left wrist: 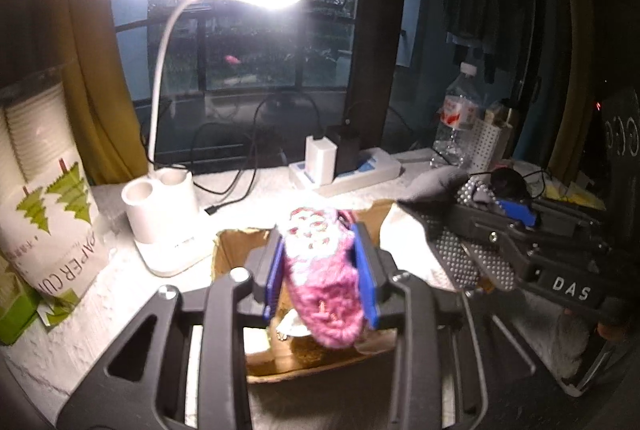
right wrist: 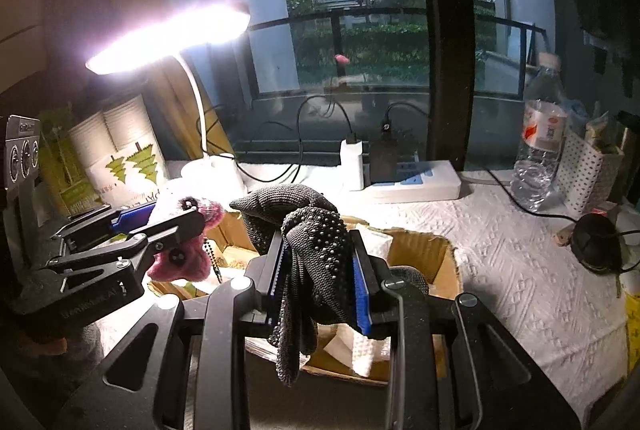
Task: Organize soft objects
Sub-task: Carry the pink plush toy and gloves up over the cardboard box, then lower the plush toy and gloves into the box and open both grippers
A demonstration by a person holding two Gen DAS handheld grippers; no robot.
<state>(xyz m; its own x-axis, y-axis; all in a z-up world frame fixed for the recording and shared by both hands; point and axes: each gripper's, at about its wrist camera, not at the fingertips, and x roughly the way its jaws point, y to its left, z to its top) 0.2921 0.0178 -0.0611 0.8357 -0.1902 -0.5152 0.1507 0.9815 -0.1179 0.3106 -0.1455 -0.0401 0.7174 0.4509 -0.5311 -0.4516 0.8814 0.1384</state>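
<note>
My left gripper (left wrist: 320, 270) is shut on a pink and white knitted toy (left wrist: 320, 270) and holds it above an open cardboard box (left wrist: 232, 250). In the right wrist view the left gripper (right wrist: 160, 226) shows at the left with the pink toy (right wrist: 188, 262). My right gripper (right wrist: 322, 270) is shut on a dark grey dotted glove (right wrist: 316, 242), which hangs down over the same box (right wrist: 424, 250). The right gripper with the glove (left wrist: 460, 250) shows at the right of the left wrist view. White cloth (right wrist: 364, 346) lies inside the box.
A lit white desk lamp (left wrist: 164, 222) stands left of the box. A paper cup pack (left wrist: 52, 198) is at the far left. A power strip with chargers (right wrist: 404, 182), a water bottle (right wrist: 540, 158) and a round black object on a cable (right wrist: 596, 242) sit on the white cloth-covered table (right wrist: 520, 270).
</note>
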